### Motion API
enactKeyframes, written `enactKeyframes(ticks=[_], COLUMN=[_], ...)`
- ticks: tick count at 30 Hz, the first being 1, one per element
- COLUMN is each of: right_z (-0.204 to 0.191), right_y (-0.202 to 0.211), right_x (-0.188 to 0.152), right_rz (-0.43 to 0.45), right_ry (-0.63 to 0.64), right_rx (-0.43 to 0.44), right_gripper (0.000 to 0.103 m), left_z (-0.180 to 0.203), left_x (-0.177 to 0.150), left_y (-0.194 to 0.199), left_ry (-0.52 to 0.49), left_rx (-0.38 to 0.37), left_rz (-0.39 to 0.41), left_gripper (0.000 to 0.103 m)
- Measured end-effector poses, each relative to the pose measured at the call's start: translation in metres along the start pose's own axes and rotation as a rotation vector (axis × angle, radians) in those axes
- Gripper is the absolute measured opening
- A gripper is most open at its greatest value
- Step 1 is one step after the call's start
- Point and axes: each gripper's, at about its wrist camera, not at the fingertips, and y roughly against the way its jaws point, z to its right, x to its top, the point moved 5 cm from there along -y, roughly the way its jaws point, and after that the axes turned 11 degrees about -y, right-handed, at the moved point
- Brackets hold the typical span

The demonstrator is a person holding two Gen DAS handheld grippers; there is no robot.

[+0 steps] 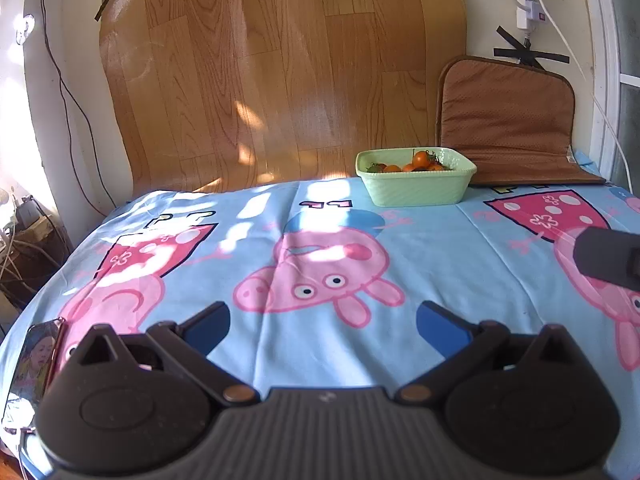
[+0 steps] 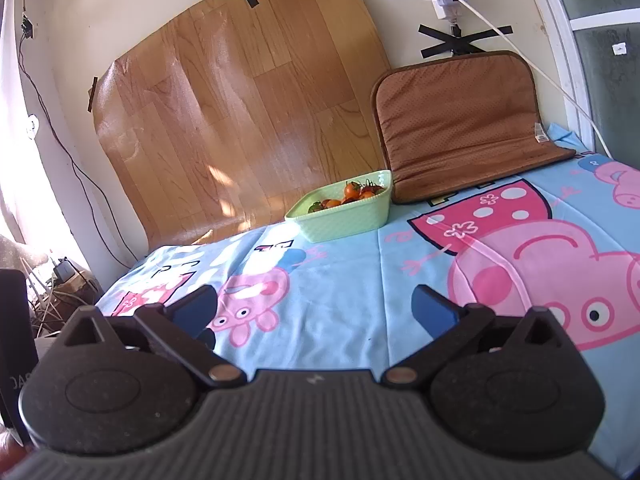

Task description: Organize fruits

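Both grippers, left gripper (image 1: 323, 322) and right gripper (image 2: 314, 308), hover wide apart and empty over the cartoon sheet (image 1: 440, 256); fruits (image 1: 416, 162) sit in the green basket (image 1: 416, 192) far back. Risk: soft bedding may tip the basket when reached
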Motion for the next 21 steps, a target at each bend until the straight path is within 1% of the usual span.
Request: enactKeyframes(ticks=[6,21], right_z=[0.002,0.008], right_y=[0.000,-0.006], right_x=[0.000,-0.001], right_rz=[0.007,-0.002], right_ry=[-0.003,-0.026], right_rx=[-0.008,-0.021], right_gripper=[0.103,0.103], left_z=[0.002,0.014], left_x=[-0.002,-0.008], left_y=[-0.006,-0.020], left_ry=[-0.016,-0.073], left_rx=[0.014,0.015], left_rz=[-0.012,-0.051], left_gripper=[0.103,0.103])
